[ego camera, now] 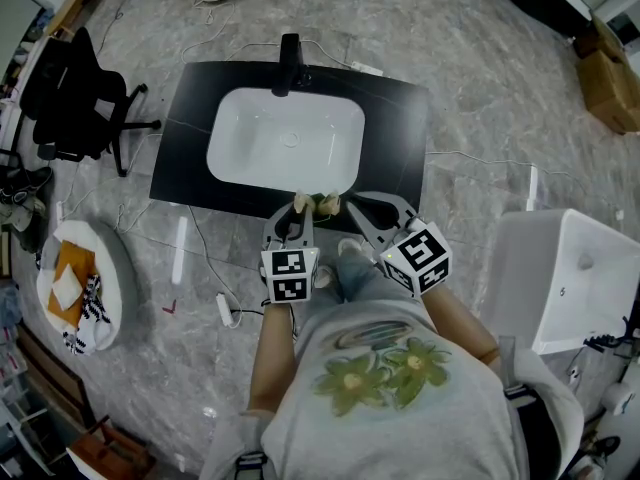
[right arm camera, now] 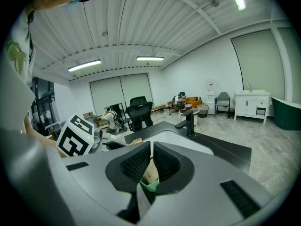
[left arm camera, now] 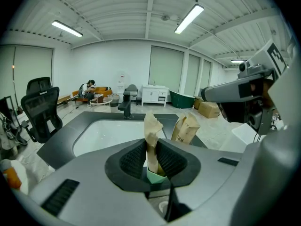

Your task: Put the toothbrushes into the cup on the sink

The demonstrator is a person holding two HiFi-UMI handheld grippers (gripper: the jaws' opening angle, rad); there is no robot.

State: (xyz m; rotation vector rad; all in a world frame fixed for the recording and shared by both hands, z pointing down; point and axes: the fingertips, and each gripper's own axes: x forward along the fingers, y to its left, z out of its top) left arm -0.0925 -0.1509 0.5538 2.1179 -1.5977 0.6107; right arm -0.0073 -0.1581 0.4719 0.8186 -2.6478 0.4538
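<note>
Hovering at the matte black countertop edge (ego camera: 200, 194), left gripper (left arm camera: 151, 160) and right gripper (right arm camera: 149, 166) each pinch a crinkled tan paper-wrapped toothbrush (left arm camera: 151, 128); glossy white basin (ego camera: 285, 138) open ahead.

two paper-wrapped toothbrushes stood upright side by side over the near rim of the sink (ego camera: 190, 118), tan sleeves with pale green bottoms. the left gripper (left arm camera: 151, 150) clamped the first toothbrush (left arm camera: 150, 126); the right gripper (right arm camera: 150, 155) clamped the second toothbrush (left arm camera: 186, 128).
</note>
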